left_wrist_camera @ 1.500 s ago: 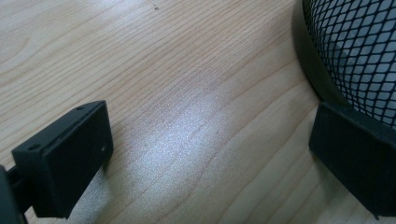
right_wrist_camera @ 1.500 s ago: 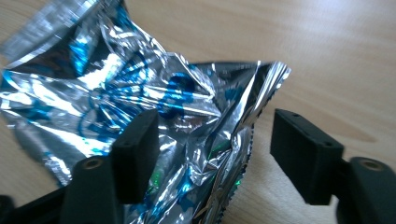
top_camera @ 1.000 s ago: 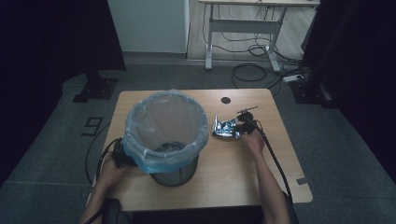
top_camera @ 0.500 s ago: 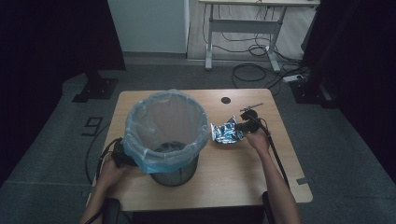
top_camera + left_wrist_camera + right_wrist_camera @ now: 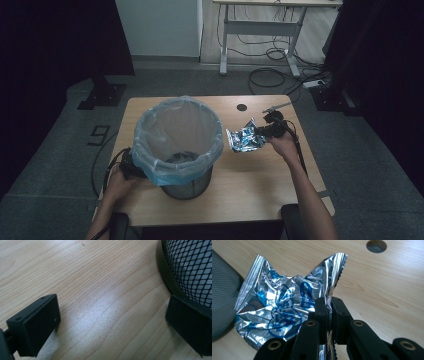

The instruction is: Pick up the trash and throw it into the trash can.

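Silver-and-blue foil wrapper (image 5: 284,310) is now pinched in our right tool (image 5: 327,315), jaws closed flat on its crinkled edge. Against the frame from one second ago, where the wrapper lay by the tool on the table (image 5: 260,180), it has been picked up and carried a little toward the bin (image 5: 177,145); it now hangs just beside the blue-lined rim, not yet over the opening. We read this as a disposal move under way: lift done, transfer and drop remaining. Our left tool (image 5: 110,322) sits low at the bin's base, jaws spread wide with nothing between them, one jaw just beside the black mesh wall (image 5: 192,270). We judge it is steadying the bin, though contact cannot be confirmed
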Motion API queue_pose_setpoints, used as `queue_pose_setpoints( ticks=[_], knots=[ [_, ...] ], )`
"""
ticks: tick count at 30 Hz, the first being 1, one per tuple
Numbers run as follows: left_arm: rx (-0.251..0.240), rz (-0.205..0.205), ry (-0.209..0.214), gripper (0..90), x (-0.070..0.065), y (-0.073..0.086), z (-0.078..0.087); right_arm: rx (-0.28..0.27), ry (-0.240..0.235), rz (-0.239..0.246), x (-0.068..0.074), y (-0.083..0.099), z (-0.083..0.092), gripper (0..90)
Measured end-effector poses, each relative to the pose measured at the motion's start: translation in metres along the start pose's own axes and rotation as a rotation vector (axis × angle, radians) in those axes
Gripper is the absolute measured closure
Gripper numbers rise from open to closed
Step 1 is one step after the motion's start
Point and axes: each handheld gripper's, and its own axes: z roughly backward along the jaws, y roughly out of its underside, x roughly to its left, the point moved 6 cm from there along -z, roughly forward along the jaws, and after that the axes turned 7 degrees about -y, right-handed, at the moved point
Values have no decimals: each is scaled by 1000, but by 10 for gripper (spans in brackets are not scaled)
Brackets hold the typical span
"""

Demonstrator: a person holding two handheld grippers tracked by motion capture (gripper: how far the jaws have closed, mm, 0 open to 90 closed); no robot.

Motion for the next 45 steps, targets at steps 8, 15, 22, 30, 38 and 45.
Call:
queue_pose_setpoints(
  ticks=[8,15,22,30,38,45],
  knots=[
    [0,0,0,0,0,0,0,-23,-42,13,17,-19,25,830],
    [0,-1,-1,0,0,0,0,-28,-48,42,30,-37,49,826],
    [0,0,0,0,0,0,0,-46,-68,47,38,-53,69,823],
    [0,-1,-1,0,0,0,0,-69,-88,64,50,-72,91,819],
    [0,0,-1,0,0,0,0,-90,-97,84,62,-92,110,819],
    [0,0,-1,0,0,0,0,-119,-120,111,80,-117,131,819]
  ],
)
